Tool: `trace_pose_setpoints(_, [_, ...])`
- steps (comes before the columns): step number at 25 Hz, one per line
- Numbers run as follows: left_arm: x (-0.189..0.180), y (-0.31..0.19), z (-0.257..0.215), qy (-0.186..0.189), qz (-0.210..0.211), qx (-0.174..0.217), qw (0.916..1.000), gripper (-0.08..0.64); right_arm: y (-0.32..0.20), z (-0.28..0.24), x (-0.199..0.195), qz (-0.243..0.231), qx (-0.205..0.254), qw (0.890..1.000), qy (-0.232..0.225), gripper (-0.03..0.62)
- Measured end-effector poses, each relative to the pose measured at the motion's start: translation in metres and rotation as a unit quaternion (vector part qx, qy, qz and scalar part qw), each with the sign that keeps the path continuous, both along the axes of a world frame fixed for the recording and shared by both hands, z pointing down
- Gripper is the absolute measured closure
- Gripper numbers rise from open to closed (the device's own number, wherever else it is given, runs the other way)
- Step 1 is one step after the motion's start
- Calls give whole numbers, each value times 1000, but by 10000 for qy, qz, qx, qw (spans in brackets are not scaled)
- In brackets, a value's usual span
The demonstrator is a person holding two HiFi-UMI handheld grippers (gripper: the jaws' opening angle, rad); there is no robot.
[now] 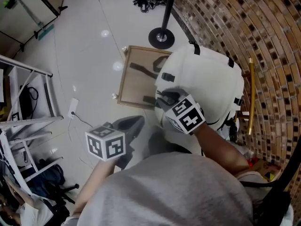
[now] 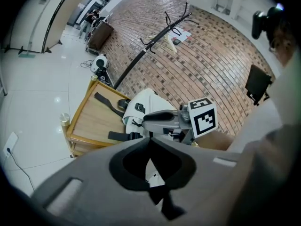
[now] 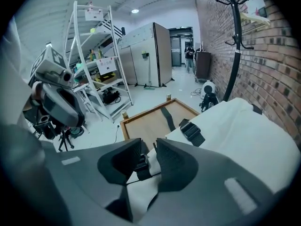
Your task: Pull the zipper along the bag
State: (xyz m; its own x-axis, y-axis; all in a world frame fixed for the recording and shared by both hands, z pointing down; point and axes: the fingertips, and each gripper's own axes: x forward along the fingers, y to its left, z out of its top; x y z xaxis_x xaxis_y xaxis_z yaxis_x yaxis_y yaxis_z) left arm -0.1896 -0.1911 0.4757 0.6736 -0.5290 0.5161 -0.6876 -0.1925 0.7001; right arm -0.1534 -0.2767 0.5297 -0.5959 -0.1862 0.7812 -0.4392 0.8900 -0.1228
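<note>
A white backpack (image 1: 207, 79) with black straps lies on a low wooden table (image 1: 136, 81) beside the brick wall. My right gripper (image 1: 164, 98) reaches over the bag's left edge. In the right gripper view its jaws (image 3: 146, 145) stand open, a small black buckle-like piece (image 3: 141, 167) of the bag (image 3: 235, 131) lying between them without being pressed. My left gripper (image 1: 136, 121) hovers off the bag's near left side over the floor. In the left gripper view its jaws (image 2: 150, 138) meet at the tips with nothing held; bag (image 2: 146, 100) and right gripper (image 2: 162, 119) show beyond.
A coat stand's round base (image 1: 161, 36) stands just behind the table. A metal shelf rack (image 1: 28, 117) fills the left side. A power strip and cable (image 1: 75, 112) lie on the white floor. The brick wall (image 1: 254, 22) curves along the right.
</note>
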Motion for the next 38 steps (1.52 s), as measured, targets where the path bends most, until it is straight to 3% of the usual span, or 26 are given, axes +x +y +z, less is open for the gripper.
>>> trace_pose_setpoints(3, [-9,4,5,-10,-132,-75,9999,560,-6,13,-4,-8,15,9997,234,476])
trace_pose_setpoints(10, [-29,7,8,-7,-408,-132,9991,560,-15,34,-7,-617,832,9863,1287,489])
trace_pose_setpoints(16, [-43,13,10,-52,-599,-149,9981,560,-17,43,-4,-668,920,9818,1519,511])
trace_pose_setpoints(26, [-51,24,5,-50,-676,-80,9977,560,-5,27,-1,-281,774,9888,1243,549])
trace_pose_setpoints(38, [-35,48,-9,-64,-367,67,9993,560,30,7,24,145,640,9926,1022,556])
